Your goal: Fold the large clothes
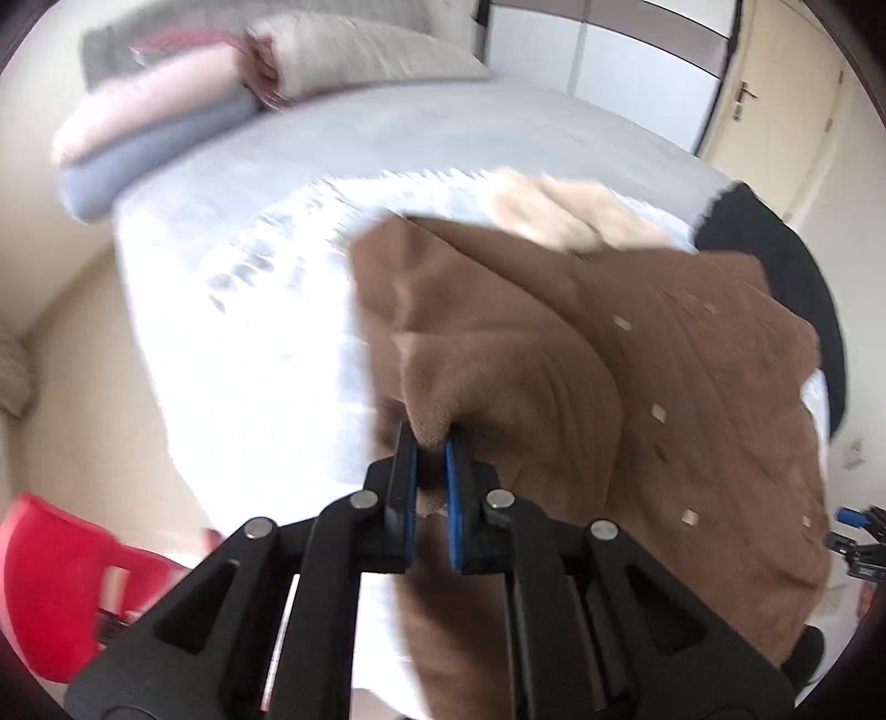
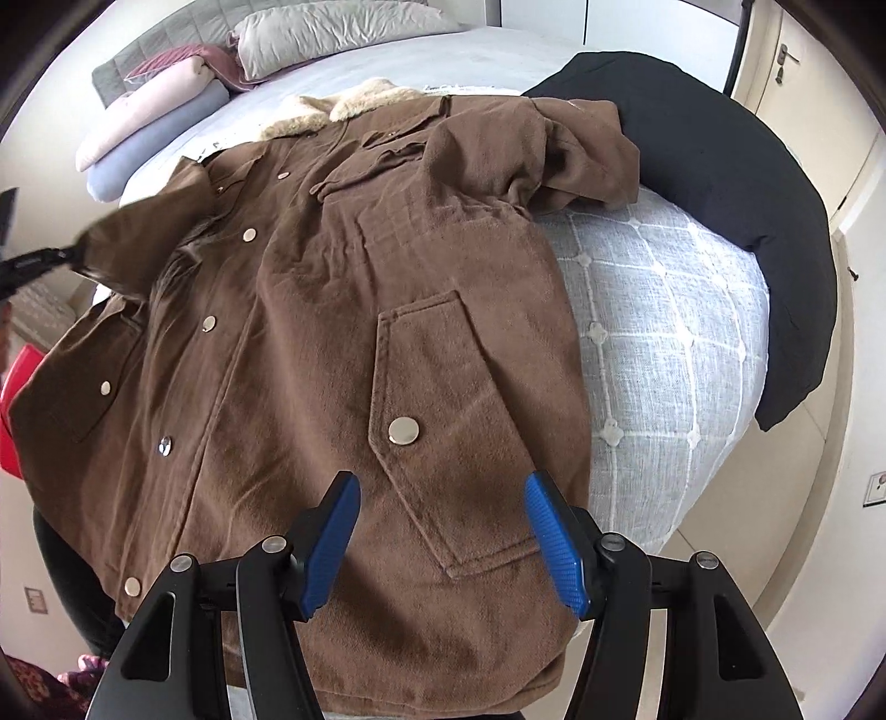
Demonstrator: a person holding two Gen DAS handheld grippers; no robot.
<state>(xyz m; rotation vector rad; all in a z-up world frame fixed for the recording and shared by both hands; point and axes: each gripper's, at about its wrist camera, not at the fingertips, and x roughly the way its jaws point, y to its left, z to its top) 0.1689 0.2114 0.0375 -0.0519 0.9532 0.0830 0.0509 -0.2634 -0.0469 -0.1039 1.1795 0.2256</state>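
at the far left of the bed [image 2: 664, 332], folded blankets [image 2: 149, 133] are stacked beside a pale pillow [image 2: 332, 33]. the left hand-held gripper [image 1: 429, 437] has its blue pads pressed together, pinching a bunched fold of the brown coat [image 2: 310, 332] and holding it lifted off the bed; this view is blurred. the coat lies spread front-up across the near part of the bed, its fleece collar [image 2: 343, 105] at the far end, snap buttons down the middle. the right hand-held gripper [image 2: 440, 487] hovers spread above the coat's flap pocket [image 2: 443, 421], pinching nothing. a black garment [image 2: 720, 183] lies to the right.
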